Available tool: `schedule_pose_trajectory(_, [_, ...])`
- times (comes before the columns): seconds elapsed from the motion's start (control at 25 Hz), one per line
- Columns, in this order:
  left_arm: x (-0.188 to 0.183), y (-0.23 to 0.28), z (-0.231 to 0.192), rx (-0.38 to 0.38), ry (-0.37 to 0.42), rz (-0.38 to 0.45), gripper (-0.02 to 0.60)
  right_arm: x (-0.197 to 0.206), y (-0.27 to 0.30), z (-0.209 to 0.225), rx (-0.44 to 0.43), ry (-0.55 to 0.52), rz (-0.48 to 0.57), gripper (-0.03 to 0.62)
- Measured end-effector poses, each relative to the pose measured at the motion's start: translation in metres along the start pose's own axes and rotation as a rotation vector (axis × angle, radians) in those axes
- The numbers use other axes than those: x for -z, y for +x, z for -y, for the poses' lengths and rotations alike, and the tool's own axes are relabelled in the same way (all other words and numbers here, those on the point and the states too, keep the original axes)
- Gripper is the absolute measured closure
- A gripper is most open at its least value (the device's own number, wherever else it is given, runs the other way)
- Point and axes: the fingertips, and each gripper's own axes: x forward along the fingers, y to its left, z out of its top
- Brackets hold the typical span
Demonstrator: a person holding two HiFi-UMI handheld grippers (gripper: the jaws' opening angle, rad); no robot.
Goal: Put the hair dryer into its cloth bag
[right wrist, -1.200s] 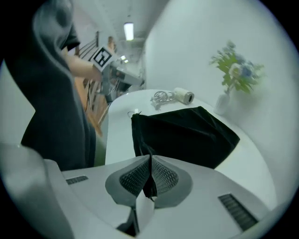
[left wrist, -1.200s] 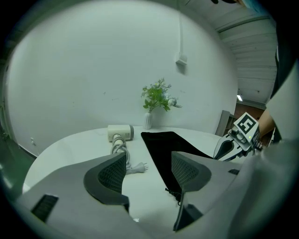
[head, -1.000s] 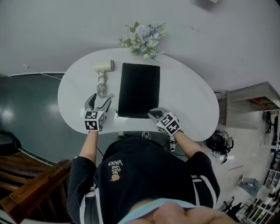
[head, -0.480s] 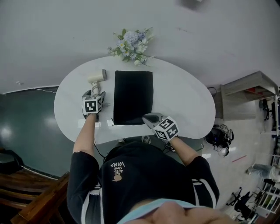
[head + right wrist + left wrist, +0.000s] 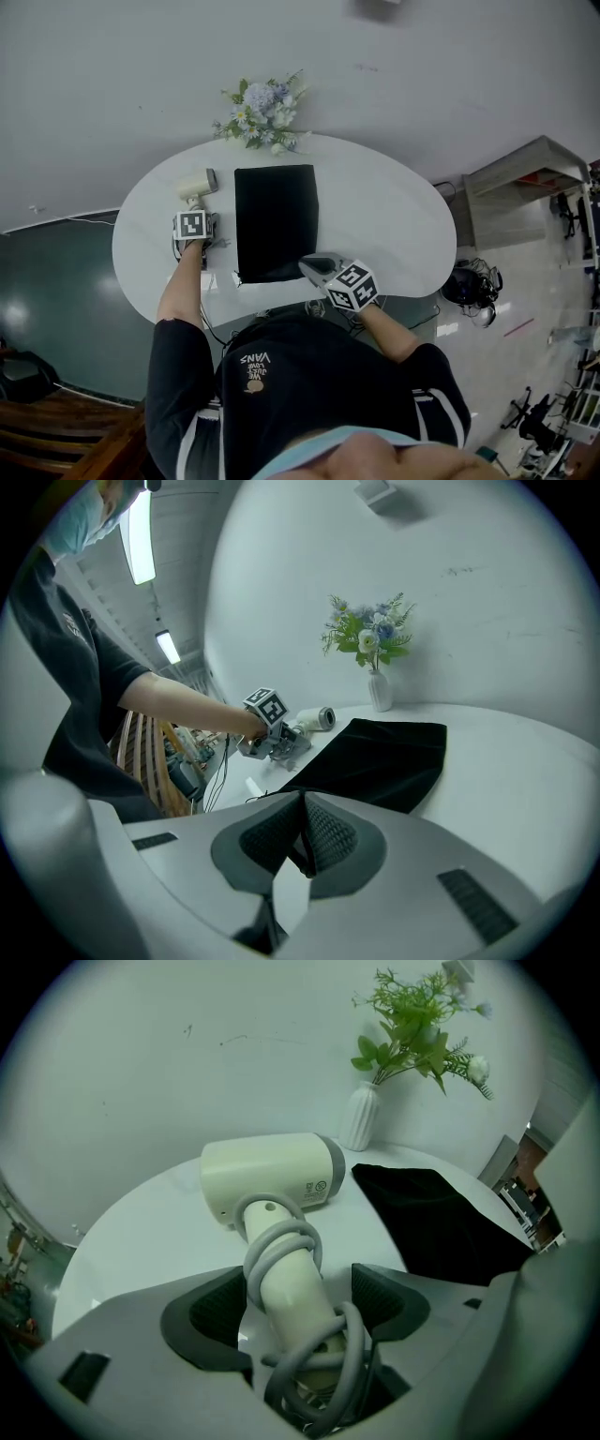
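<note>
Hair dryer (image 5: 272, 1171) handle inside spread left tool (image 5: 300, 1305) | head view: apparently covered

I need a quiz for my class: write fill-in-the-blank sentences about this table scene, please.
In the head view the hair dryer lies to the ___ of the cloth bag.
A grey ___ is wound round the dryer's handle.
The right gripper has its jaws ___.
The flowers stand in a white ___.
Missing: left; cord; shut; vase.

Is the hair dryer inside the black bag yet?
No, out: the hair dryer lies on the table beside the flat bag.
</note>
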Motion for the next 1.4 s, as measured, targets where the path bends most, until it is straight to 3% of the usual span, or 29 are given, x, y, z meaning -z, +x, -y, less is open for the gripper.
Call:
schedule_pose_trajectory(0.16, [0.006, 0.004, 0.014, 0.062, -0.034, -0.040, 0.230, -0.003, 0.000, 0.002, 0.006, 0.047, 0.032, 0.546])
schedule_pose_trajectory(0.32, [-0.003, -0.004, -0.003, -0.038, -0.044, 0.018, 0.288, -0.005, 0.000, 0.000, 0.003, 0.058, 0.044, 0.546])
schedule_pose_trajectory(0.56, [-0.003, -0.010, 0.005, -0.036, -0.099, 0.031, 0.333, -0.007, 0.000, 0.007, 0.006, 0.063, 0.051, 0.546])
schedule_pose_trajectory(0.92, [0.023, -0.027, 0.013, -0.022, -0.160, 0.052, 0.345, -0.002, 0.002, 0.014, -0.023, 0.056, 0.031, 0.546])
schedule_pose_trajectory(1.2, [0.040, -0.063, 0.029, 0.019, -0.211, 0.198, 0.347, -0.001, 0.005, 0.022, -0.068, 0.029, 0.020, 0.546])
schedule_pose_trajectory(1.4, [0.067, -0.107, 0.055, 0.034, -0.194, 0.264, 0.347, 0.001, 0.007, 0.026, -0.103, -0.002, 0.010, 0.546])
